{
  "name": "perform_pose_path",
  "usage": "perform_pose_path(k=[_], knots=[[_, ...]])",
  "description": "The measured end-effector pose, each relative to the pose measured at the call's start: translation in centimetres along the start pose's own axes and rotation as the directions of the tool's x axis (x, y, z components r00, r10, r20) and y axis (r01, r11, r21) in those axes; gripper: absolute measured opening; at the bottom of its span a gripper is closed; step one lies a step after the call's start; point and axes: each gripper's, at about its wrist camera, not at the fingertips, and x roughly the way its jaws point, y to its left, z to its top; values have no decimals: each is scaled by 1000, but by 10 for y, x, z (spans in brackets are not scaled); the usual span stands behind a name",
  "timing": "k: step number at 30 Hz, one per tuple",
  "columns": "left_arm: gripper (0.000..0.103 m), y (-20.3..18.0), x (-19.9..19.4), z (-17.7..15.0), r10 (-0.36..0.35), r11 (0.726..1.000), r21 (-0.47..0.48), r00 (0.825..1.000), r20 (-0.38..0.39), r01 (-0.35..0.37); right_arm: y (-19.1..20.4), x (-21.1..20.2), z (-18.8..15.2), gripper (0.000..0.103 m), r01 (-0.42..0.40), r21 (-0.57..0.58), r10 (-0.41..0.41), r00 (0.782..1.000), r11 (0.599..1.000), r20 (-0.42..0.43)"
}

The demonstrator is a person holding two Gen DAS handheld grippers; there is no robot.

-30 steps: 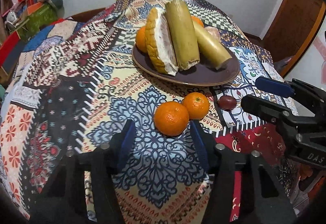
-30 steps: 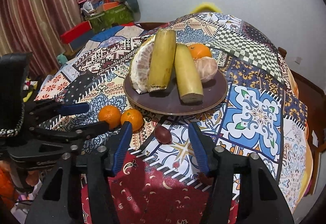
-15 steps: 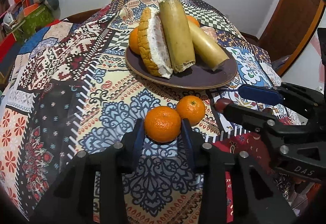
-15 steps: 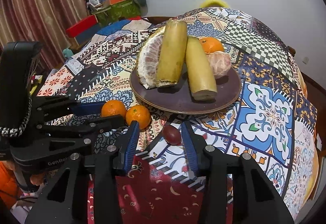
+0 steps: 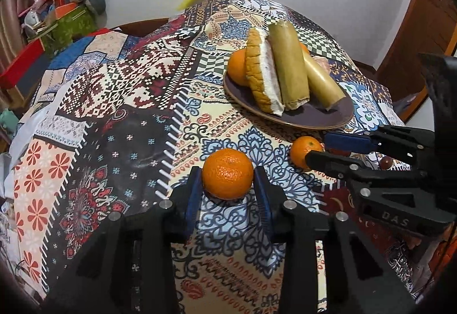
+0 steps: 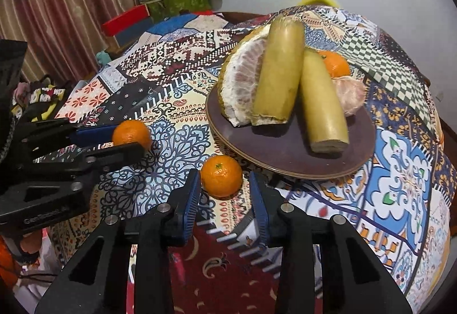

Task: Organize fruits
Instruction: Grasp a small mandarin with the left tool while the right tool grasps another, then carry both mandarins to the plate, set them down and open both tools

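Note:
My left gripper [image 5: 227, 188] is shut on a tangerine [image 5: 227, 173] and holds it just above the patterned cloth; it also shows in the right wrist view [image 6: 131, 134]. My right gripper [image 6: 224, 194] is open, its pads either side of a second tangerine [image 6: 221, 176] that sits on the cloth, also seen in the left wrist view [image 5: 304, 150]. The brown plate [image 6: 288, 148] behind holds a pomelo wedge [image 6: 242, 85], two green-yellow cut stalks [image 6: 281, 71], a tangerine [image 6: 334, 64] and a peeled fruit [image 6: 350, 94].
A small dark red fruit [image 5: 386, 162] lies on the cloth behind the right gripper. The round table [image 5: 120, 102] drops away on all sides. Boxes and clutter [image 5: 62, 22] stand at the far left, a wooden door [image 5: 422, 28] at the right.
My left gripper has closed on the nearer tangerine and moved it left, away from the other. My right gripper has shifted left from the dark red fruit to around the second tangerine.

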Motion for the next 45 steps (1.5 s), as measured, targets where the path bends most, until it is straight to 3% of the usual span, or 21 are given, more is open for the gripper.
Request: perform_pose_path(k=[17, 45], knots=[[36, -4, -2, 0, -18, 1000, -1, 1000, 6, 18, 4, 11, 3, 31, 6, -20, -6, 999, 1000, -32], [36, -41, -21, 38, -52, 997, 61, 994, 98, 47, -32, -61, 5, 31, 72, 72, -83, 985, 995, 150]])
